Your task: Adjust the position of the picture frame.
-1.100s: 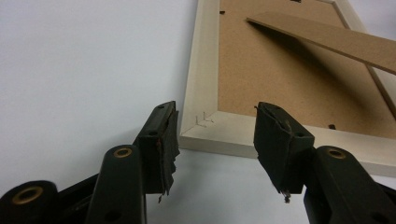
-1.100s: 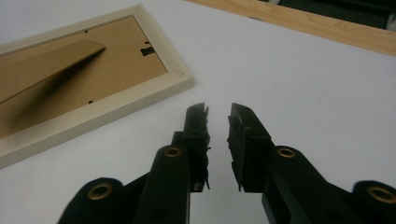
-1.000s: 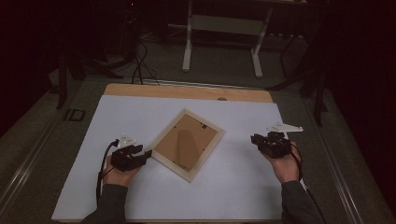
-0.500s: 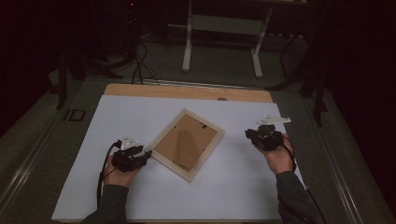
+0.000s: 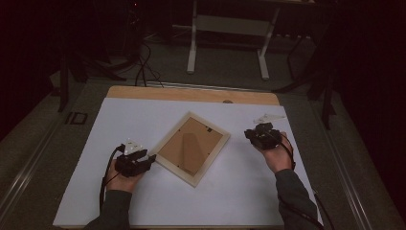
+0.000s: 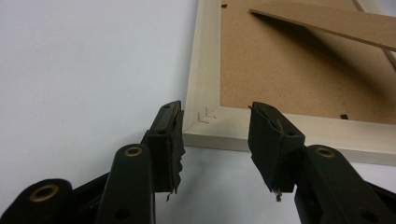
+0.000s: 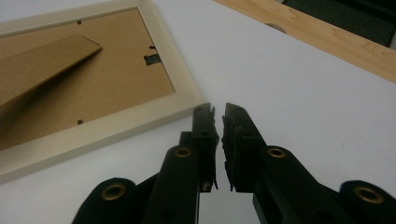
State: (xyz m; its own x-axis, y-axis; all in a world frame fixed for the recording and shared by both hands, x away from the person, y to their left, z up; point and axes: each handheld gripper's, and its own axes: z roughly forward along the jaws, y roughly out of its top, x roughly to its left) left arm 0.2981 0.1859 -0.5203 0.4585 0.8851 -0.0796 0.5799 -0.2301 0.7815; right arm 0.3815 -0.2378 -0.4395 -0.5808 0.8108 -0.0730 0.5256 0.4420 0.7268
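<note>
The desk (image 5: 110, 191), covered by a white sheet with a strip of bare wood along its far edge, carries one thing to work on: a pale wooden picture frame (image 5: 191, 145) lying face down near the middle, turned diamond-wise, its brown backing board up and its easel stand (image 6: 327, 18) lifted a little off the board. The step in hand looks like the approach to the frame from both sides. The left claw (image 5: 152, 159) sits at the frame's near-left corner, its jaws standing partway apart on either side of that corner and, as far as the left gripper view shows, not yet pressing on the wood; they have just been closing a little. The right claw (image 5: 249, 133) is just off the frame's right corner, with bare sheet between them, and its jaws have just been closing to a narrow slit with nothing in it. The next move probably calls for the left claw to slide onto the corner rail and pinch it, while the right either reopens to take the opposite rail or goes in narrow as it is, perhaps for the small turn clips (image 7: 150, 59) on the backing. Nothing lies in the way on the sheet; the raised stand could snag a low pass.
</note>
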